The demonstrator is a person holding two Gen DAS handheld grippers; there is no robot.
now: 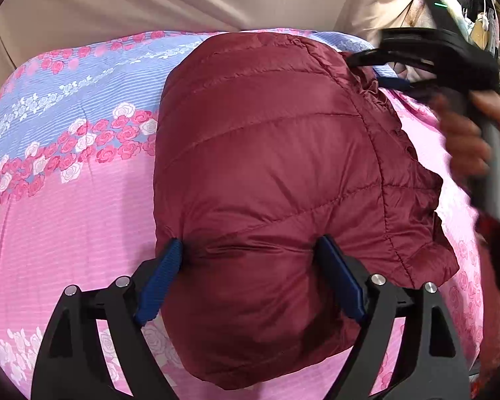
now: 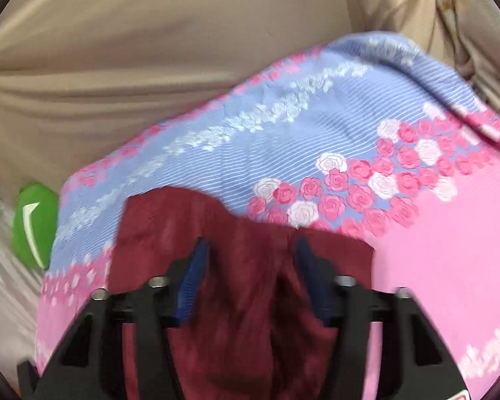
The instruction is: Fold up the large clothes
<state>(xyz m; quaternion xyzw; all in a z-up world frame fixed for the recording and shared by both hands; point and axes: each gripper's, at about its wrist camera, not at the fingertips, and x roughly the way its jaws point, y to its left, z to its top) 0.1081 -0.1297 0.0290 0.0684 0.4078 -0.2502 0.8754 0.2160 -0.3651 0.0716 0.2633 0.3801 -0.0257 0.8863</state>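
A: Where does the maroon puffer jacket [image 1: 276,180] lie?

B: Centre of the left wrist view, folded into a fat bundle on the pink-and-blue rose-print quilt [image 1: 66,200]. Long axis runs from lower centre up to upper centre of the frame, straight ahead of the left gripper [image 1: 250,250].

A: Left tongs?

B: Spread wide, straddling the bundle's near end. Blue pads [image 1: 163,280] sit just beside the fabric; it is unclear whether they press it, so it reads as not clamped.

A: Right one?

B: The right gripper [image 2: 250,246] is blurred in its own view, jaws apart with jacket below them, nothing pinched. In the left view it hangs upper right, beside the frilled edge, a hand [image 1: 463,140] on its handle.

A: Nearer hand?

B: Left, judging by overlap.

A: Materials?

B: Slick quilted nylon, puffy and springy; ribbed soft quilt; beige sheet [image 2: 150,66] behind; green object [image 2: 33,223] at left.
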